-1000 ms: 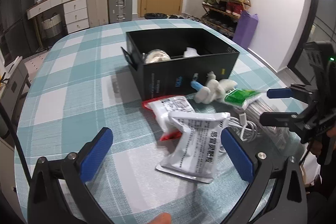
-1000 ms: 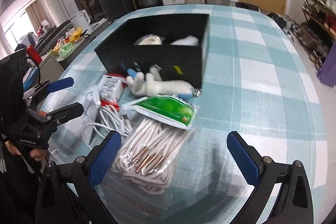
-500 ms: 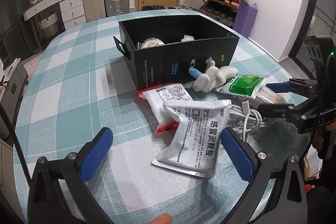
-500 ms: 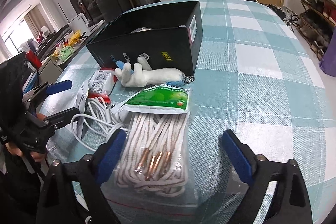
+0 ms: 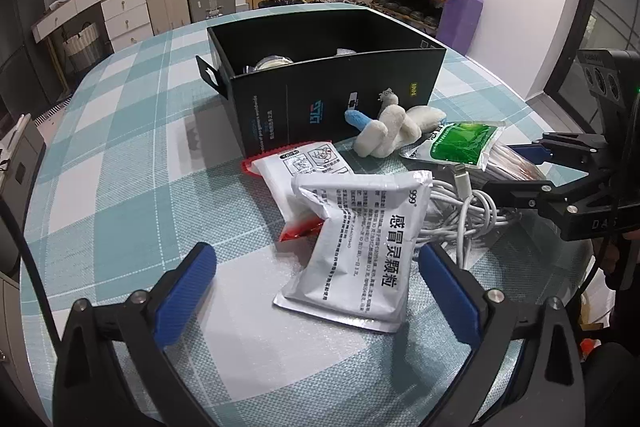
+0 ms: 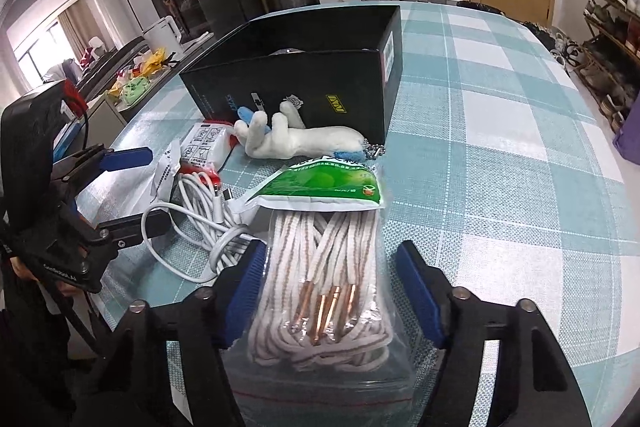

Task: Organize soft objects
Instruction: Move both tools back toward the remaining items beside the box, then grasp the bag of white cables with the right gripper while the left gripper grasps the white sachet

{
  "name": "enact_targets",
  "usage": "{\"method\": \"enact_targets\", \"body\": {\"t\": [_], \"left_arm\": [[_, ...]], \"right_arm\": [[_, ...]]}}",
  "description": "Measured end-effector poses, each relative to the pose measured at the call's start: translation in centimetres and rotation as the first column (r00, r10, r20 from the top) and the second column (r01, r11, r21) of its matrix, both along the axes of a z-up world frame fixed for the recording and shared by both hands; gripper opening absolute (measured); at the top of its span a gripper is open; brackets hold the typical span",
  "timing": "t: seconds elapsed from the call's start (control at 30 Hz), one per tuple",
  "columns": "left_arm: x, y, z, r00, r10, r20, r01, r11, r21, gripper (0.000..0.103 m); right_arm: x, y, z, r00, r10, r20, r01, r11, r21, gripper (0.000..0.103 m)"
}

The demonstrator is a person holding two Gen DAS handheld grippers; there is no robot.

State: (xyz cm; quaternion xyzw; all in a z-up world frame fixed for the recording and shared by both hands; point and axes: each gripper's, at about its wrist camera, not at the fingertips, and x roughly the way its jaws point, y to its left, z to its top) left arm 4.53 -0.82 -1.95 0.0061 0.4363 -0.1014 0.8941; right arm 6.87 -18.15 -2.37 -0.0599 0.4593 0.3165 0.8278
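A clear bag of white shoelaces [image 6: 324, 291] lies on the table between the fingers of my right gripper [image 6: 332, 291], which is open around it and half closed. A green pouch [image 6: 324, 187] lies on the bag's far end. A white plush toy [image 6: 296, 143] lies against the black box [image 6: 304, 83]. My left gripper [image 5: 316, 291] is open, just short of a silver medicine pouch [image 5: 360, 243] that lies on a red-edged white pouch [image 5: 304, 167]. A white cable [image 5: 464, 211] is coiled between the two piles.
The black box [image 5: 320, 99] stands mid-table on a teal checked cloth [image 5: 120, 155] and holds a few pale items. Suitcases, drawers, a door and a shoe rack stand beyond the table. The table's round edge is close on my side.
My right gripper has moved forward and down over the shoelace bag and its fingers have narrowed around it. My left gripper has edged closer to the silver pouch.
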Motion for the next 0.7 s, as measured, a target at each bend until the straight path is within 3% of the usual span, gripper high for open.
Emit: {"method": "enact_targets", "body": {"t": [0.17, 0.23, 0.33, 0.53, 0.7], "left_arm": [[-0.2, -0.3, 0.0, 0.999, -0.043, 0.001, 0.043, 0.999, -0.016, 0.079], [-0.3, -0.5, -0.1, 0.998, -0.065, -0.006, 0.065, 0.997, -0.028, 0.063], [-0.5, -1.1, -0.2, 0.996, -0.089, -0.006, 0.089, 0.996, -0.019, 0.049], [-1.0, -1.5, 0.2, 0.993, -0.113, 0.021, 0.113, 0.994, 0.000, 0.039], [-1.1, -0.6, 0.8, 0.996, -0.077, 0.034, 0.078, 0.997, -0.017, 0.037]], "right_arm": [[0.0, 0.0, 0.0, 1.000, 0.003, 0.004, -0.003, 1.000, 0.005, 0.058], [-0.1, 0.0, 0.0, 1.000, 0.009, 0.007, -0.009, 1.000, 0.006, 0.056], [-0.2, 0.1, 0.0, 1.000, 0.011, 0.014, -0.011, 1.000, 0.006, 0.055], [-0.4, -0.2, 0.0, 1.000, 0.013, 0.024, -0.013, 1.000, 0.010, 0.052], [-0.6, -0.6, 0.3, 0.999, 0.013, 0.044, -0.014, 1.000, 0.015, 0.046]]}}
